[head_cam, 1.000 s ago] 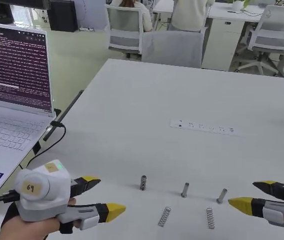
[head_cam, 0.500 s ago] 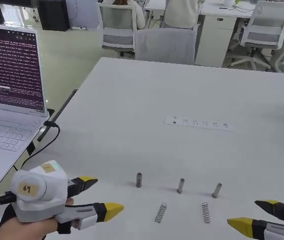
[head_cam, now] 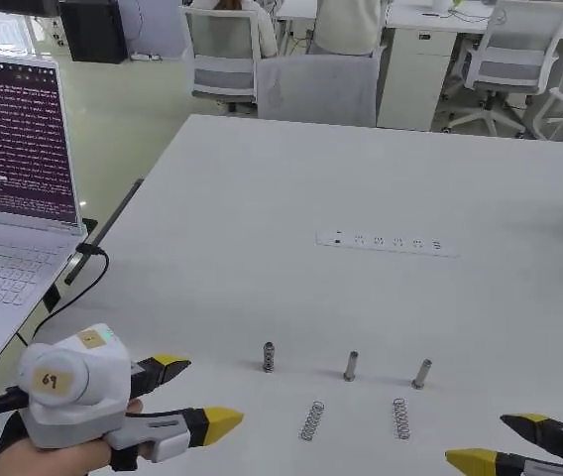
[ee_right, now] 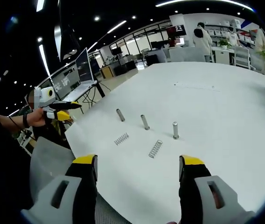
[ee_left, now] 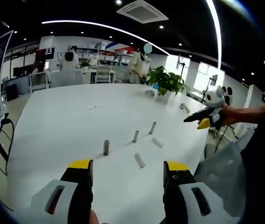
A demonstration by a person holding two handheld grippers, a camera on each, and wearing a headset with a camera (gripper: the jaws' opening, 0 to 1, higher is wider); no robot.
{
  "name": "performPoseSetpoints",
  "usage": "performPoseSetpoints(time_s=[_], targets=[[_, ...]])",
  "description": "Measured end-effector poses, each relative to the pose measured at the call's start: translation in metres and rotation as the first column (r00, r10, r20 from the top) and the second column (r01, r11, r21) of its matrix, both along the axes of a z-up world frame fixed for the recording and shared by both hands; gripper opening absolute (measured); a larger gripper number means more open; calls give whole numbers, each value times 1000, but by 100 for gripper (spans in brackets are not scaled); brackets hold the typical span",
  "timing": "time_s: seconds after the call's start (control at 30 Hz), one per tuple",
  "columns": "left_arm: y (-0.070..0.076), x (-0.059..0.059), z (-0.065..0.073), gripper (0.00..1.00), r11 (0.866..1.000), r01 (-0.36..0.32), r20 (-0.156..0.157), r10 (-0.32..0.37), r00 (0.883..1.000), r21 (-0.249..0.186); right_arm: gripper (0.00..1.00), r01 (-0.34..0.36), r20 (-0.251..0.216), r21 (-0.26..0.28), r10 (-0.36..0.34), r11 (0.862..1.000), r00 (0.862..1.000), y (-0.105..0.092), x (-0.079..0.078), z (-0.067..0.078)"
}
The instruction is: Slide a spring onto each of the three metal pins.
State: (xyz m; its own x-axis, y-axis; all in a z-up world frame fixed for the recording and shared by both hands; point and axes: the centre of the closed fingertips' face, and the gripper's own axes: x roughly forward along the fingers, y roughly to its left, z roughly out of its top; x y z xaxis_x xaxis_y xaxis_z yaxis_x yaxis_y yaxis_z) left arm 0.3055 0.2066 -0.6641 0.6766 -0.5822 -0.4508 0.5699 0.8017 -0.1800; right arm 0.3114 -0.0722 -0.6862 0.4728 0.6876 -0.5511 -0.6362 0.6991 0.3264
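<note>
White counter (head_cam: pixel 262 198) before me. Upright in row: leftmost pin (head_cam: pixel 269 359) wearing spring (head_cam: pixel 269 352), middle pin (head_cam: pixel 351 366), right pin (head_cam: pixel 421 374). Nearer: two loose springs (head_cam: pixel 311 420). Beyond: power strip (head_cam: pixel 386 243).

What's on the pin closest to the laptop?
A spring is slid over it, coils wrapped around. The metal underneath is mostly hidden. The middle pin and far pin stand bare.

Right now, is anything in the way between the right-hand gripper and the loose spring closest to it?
Nothing visible is in the way. Only bare table lies between the open right gripper and the nearer loose spring. The same goes for the gap between that spring and the bare pin just behind it.
</note>
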Motion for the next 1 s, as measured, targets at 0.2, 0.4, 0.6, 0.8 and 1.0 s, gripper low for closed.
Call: performPoseSetpoints(time_s=[0.2,0.4,0.6,0.8,1.0], targets=[[-4,2,0,56,1000,7,-2,-7,1000,-1,71,10,3,8,-10,1000,1000,0,-2,2],[-8,4,-1,56,1000,16,-6,-16,1000,0,72,9,-1,11,-9,1000,1000,-1,-4,2],[-16,5,-4,56,1000,28,-15,-28,999,-3,72,5,-2,10,-5,1000,1000,0,-7,2],[-26,8,-9,55,999,48,-25,-48,999,2,71,6,0,13,-6,1000,1000,1,-8,3],[-33,11,-13,55,998,63,-31,-62,998,8,71,7,2,16,-7,1000,1000,1,-9,5]])
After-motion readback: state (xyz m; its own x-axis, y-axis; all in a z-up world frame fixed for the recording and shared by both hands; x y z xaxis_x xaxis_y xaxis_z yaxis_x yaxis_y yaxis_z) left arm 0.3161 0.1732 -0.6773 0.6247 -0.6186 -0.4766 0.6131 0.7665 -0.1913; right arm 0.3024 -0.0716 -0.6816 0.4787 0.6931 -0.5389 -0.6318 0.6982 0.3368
